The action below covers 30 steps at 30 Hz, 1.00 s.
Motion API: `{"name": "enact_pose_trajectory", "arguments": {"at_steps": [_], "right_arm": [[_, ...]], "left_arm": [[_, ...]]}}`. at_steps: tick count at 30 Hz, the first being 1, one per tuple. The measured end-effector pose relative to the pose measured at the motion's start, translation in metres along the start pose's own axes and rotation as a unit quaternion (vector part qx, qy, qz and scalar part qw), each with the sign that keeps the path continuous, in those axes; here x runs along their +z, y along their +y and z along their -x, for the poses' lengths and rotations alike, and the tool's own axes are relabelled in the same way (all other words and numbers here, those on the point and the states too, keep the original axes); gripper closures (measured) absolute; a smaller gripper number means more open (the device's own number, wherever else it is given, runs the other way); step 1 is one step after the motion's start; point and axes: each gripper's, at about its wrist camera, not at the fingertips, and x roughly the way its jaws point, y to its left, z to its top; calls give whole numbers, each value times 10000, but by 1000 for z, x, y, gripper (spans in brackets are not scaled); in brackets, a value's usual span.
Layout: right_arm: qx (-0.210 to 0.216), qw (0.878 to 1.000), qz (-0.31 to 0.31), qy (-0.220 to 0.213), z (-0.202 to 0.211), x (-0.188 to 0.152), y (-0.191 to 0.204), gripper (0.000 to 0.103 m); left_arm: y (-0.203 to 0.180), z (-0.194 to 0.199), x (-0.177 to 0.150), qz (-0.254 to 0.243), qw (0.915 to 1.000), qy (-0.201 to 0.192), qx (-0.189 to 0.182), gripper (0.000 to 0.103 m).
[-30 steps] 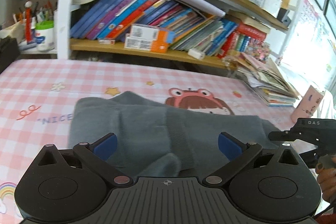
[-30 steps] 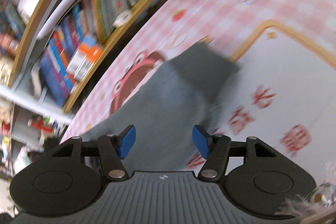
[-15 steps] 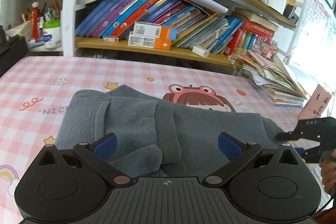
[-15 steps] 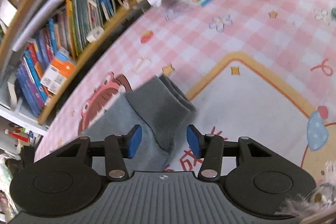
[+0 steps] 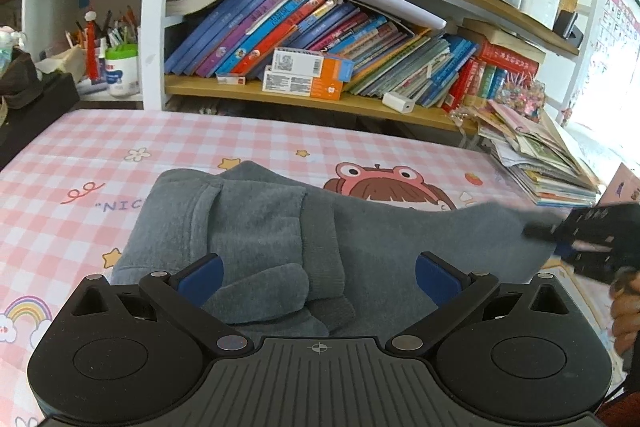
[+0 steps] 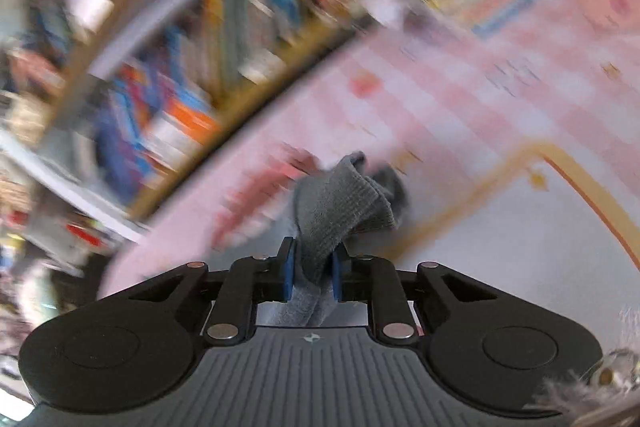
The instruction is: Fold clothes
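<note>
A grey fleece garment (image 5: 280, 227) lies partly folded on the pink checked tablecloth (image 5: 80, 155). My left gripper (image 5: 318, 277) is open, hovering above the garment's near edge, holding nothing. My right gripper (image 6: 312, 267) is shut on the ribbed cuff of the garment (image 6: 340, 203), which it lifts off the cloth. In the left wrist view the right gripper (image 5: 560, 235) shows at the right edge, pinching the garment's right end. The right wrist view is blurred by motion.
A bookshelf (image 5: 320, 39) full of books stands behind the table. A stack of magazines (image 5: 540, 155) lies at the back right. A pink box (image 5: 624, 187) stands by the right edge. A black object (image 5: 28, 107) sits at the far left.
My right gripper has closed on the garment's cuff and is lifting it in fast motion. The left gripper stays open and has drawn back slightly, showing more of the garment.
</note>
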Motion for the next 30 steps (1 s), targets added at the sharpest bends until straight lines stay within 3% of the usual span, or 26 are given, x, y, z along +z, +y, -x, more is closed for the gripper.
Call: {"name": "enact_pose_trajectory", "arguments": {"at_steps": [3,9,12,17,19,21,26,30], "right_arm": [[-102,9998,-57,156,-5,0,-2,87],[-408,9943,-867,476,-17,-1,-31,81],[-432,9917,-1111,487,-21,-1,-41,70],[-430,9902,-1241,470,-28,0,-49,70],[-419,9910,-1180,476,-30,0,-48,71],[-399,9923,-1072,477,-31,1,-47,87],[-378,9944,-940,292,-20,6,-48,91],[-623,9924,-1058,-56,-3,14,-58,91]], "left_arm": [[-4,1,-1,-58,10000,28,3,0],[-7,4,-5,-132,9999,56,57,0],[-6,4,-5,-78,9999,74,125,0],[-5,4,-7,-62,9998,107,174,0],[-6,4,-7,-61,9998,107,176,0],[-8,4,-7,-65,9998,99,167,0],[-11,2,-5,-98,9999,81,111,0],[-12,0,-3,-135,9999,63,43,0]]}}
